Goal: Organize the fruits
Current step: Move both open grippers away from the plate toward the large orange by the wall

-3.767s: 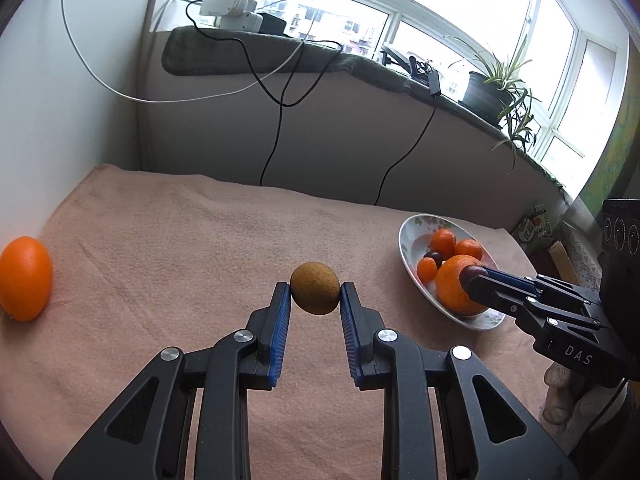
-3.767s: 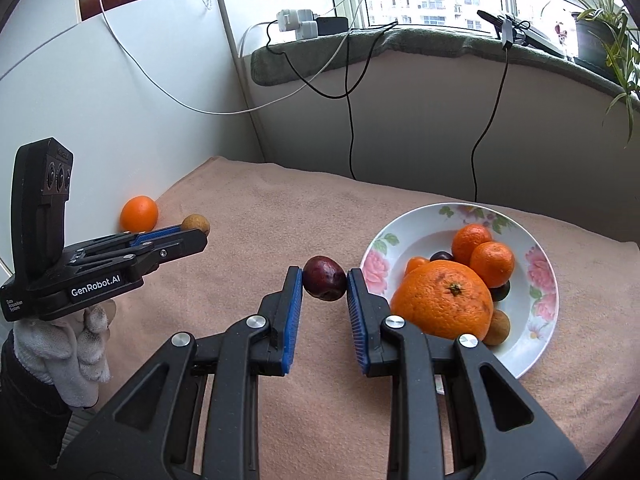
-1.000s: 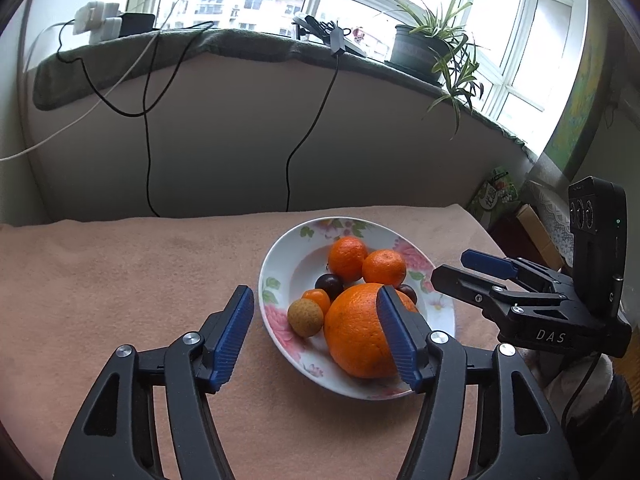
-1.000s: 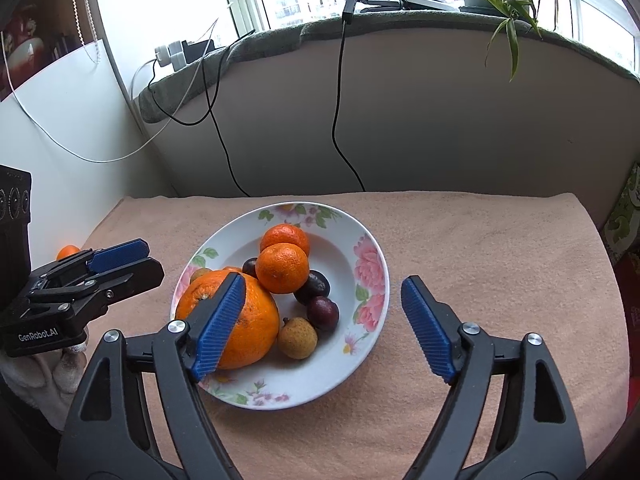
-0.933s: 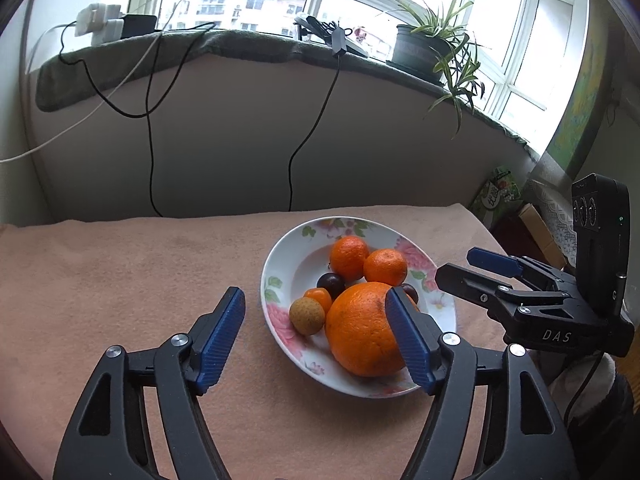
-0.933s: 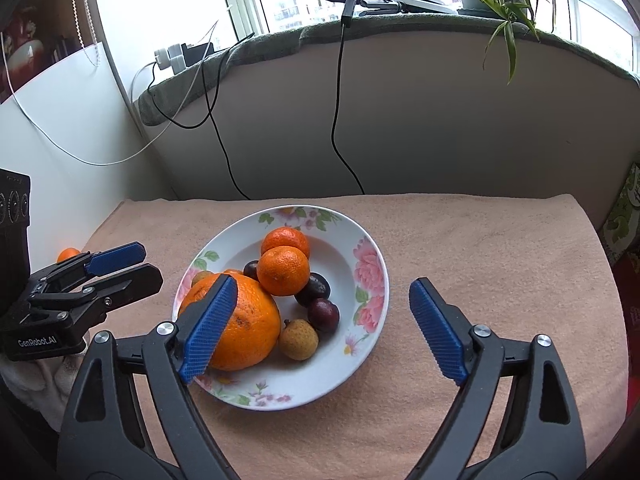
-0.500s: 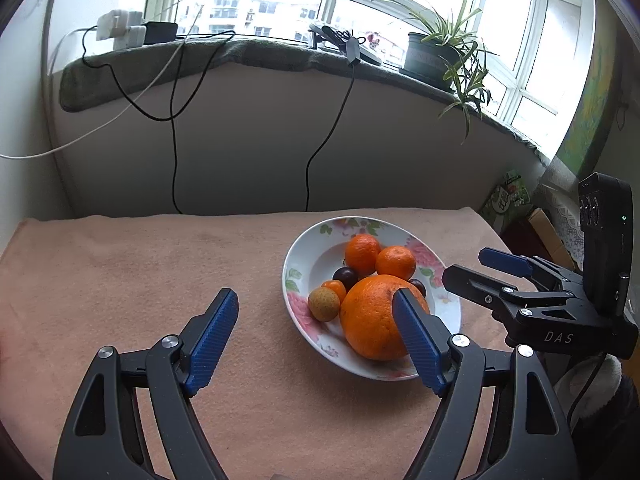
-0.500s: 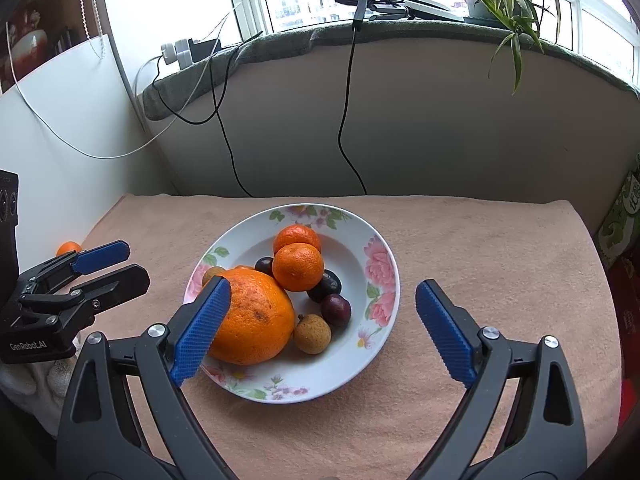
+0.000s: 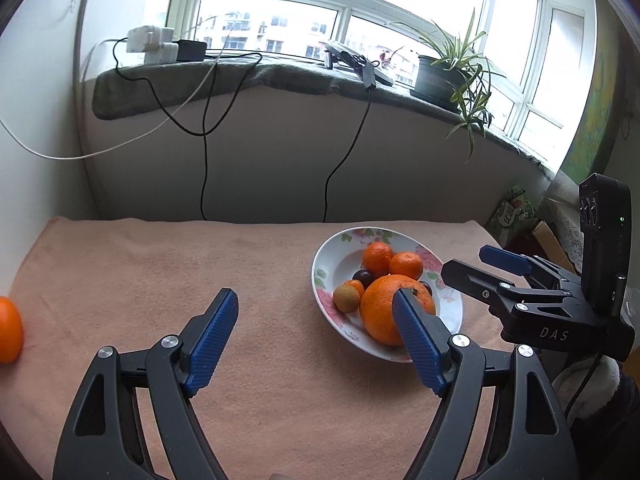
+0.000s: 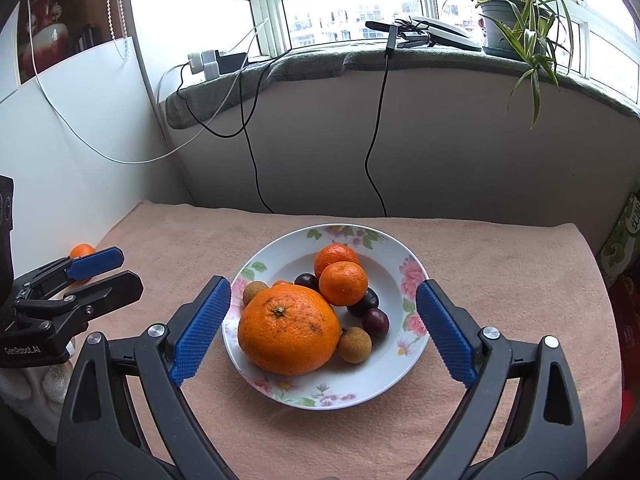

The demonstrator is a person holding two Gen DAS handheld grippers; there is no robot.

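A white floral plate sits on the peach cloth and holds a big orange, two tangerines, dark plums and brown longans. It also shows in the left wrist view, right of centre. A lone orange lies at the cloth's far left edge by the wall; it also shows small in the right wrist view. My left gripper is open and empty, left of the plate. My right gripper is open and empty, above the plate's near side.
The peach cloth covers the table up to a grey wall with hanging black cables. A white wall panel bounds the left side. A potted plant stands on the window ledge. Boxes sit past the table's right edge.
Both grippers let go of their small fruits into the plate and opened. Since then both have drawn back, and the left view has swung left so the lone orange shows again.
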